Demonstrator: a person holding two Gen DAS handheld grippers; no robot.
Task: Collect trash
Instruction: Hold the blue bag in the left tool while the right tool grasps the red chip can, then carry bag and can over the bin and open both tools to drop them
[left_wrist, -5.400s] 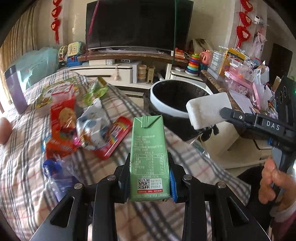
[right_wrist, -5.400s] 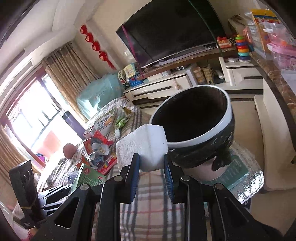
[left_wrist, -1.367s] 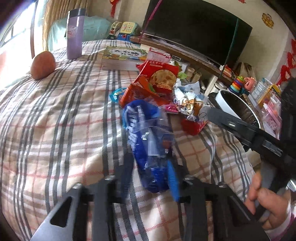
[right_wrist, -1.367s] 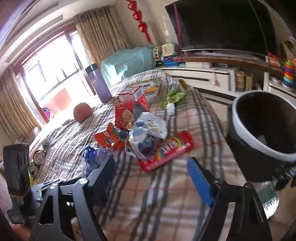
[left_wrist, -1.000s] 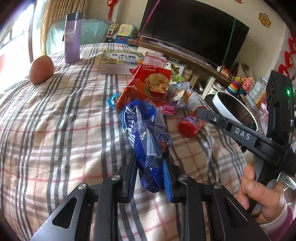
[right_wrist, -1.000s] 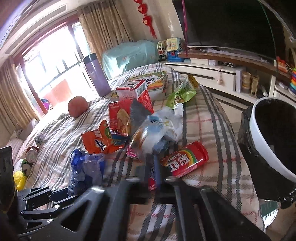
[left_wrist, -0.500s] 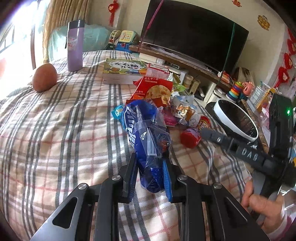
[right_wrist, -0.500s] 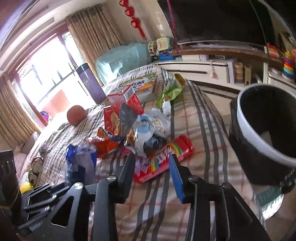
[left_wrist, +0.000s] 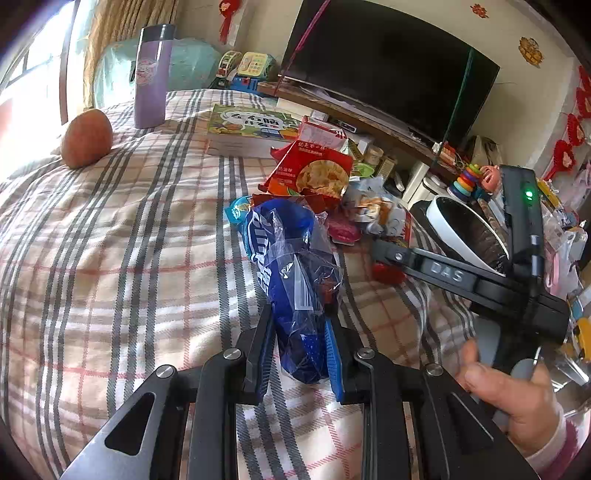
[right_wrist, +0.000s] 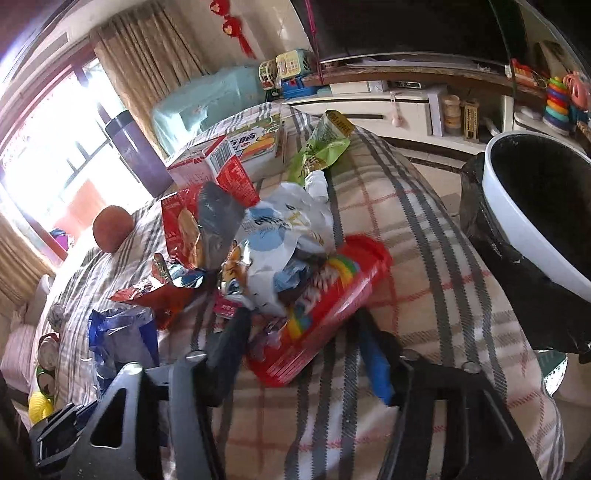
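Observation:
My left gripper (left_wrist: 299, 332) is shut on a crumpled blue plastic wrapper (left_wrist: 291, 266) and holds it just over the plaid cloth. My right gripper (right_wrist: 303, 343) reaches into the trash pile, and its jaws are opening. The lower end of a red candy tube (right_wrist: 325, 295) lies between its fingers; the pads stand beside the tube without pressing it. A white and blue wrapper (right_wrist: 284, 232), a red snack bag (right_wrist: 181, 232), a green wrapper (right_wrist: 325, 144) and a red and white carton (right_wrist: 207, 162) lie behind it. The black-lined bin (right_wrist: 524, 221) stands to the right.
On the plaid cloth (left_wrist: 110, 258) stand a purple flask (left_wrist: 149, 74), a round orange-brown fruit (left_wrist: 86, 138) and a picture-book box (left_wrist: 251, 129). A TV and a toy-covered low cabinet are behind. A hand (left_wrist: 517, 398) holds the right gripper's handle.
The right gripper, shut a second ago, has opened and sunk towards the pile, so that it stands astride the red tube. The left gripper keeps its hold on the blue wrapper, almost still.

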